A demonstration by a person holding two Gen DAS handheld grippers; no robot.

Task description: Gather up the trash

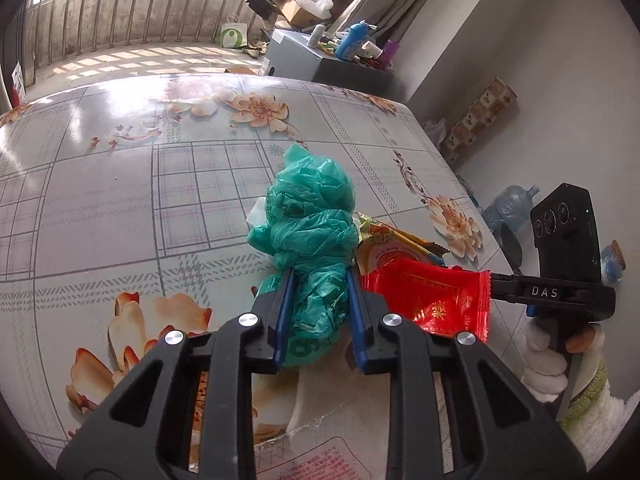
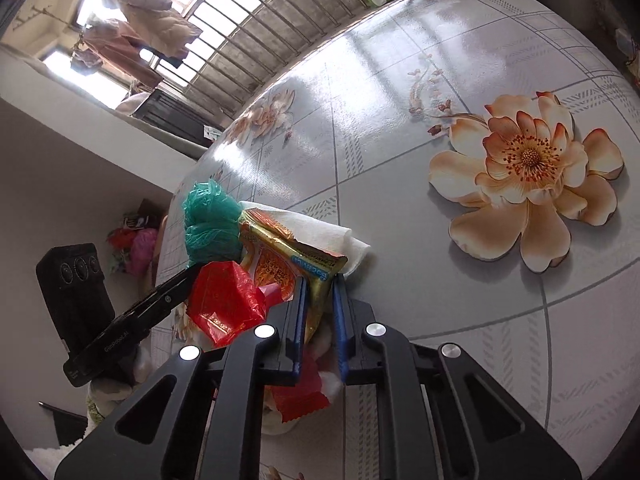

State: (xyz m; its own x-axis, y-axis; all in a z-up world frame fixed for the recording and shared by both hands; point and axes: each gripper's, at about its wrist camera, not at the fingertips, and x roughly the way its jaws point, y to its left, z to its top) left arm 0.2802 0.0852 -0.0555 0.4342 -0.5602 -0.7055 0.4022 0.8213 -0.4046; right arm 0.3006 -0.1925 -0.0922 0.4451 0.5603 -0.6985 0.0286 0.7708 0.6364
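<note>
Left gripper (image 1: 320,276) is clamped on the crumpled green plastic bag (image 1: 312,216), the blue pads pinching its lower part while the bulk bulges out past the tips toward 12 o'clock. Right gripper (image 2: 319,280) is closed on the edge of the gold-and-orange wrapper (image 2: 280,256); a red wrapper (image 2: 224,304) sits at its 9 o'clock, touching the gold one, and I cannot tell whether it is pinched too. A white tissue (image 2: 320,228) lies behind the wrappers on the flowered desk (image 2: 400,120).

All of this looks feather-light, soft and crushable. The bag film is slippery and springy, so a hold across the bunched, knotted middle seems safer than on a loose flap. The foil wrappers are thin and slick; gripping a crimped end seam should keep them from sliding out.

Both grippers are held low and nearly level over the desk edge, converging, with the right one coming in from the left one's 3 o'clock.
</note>
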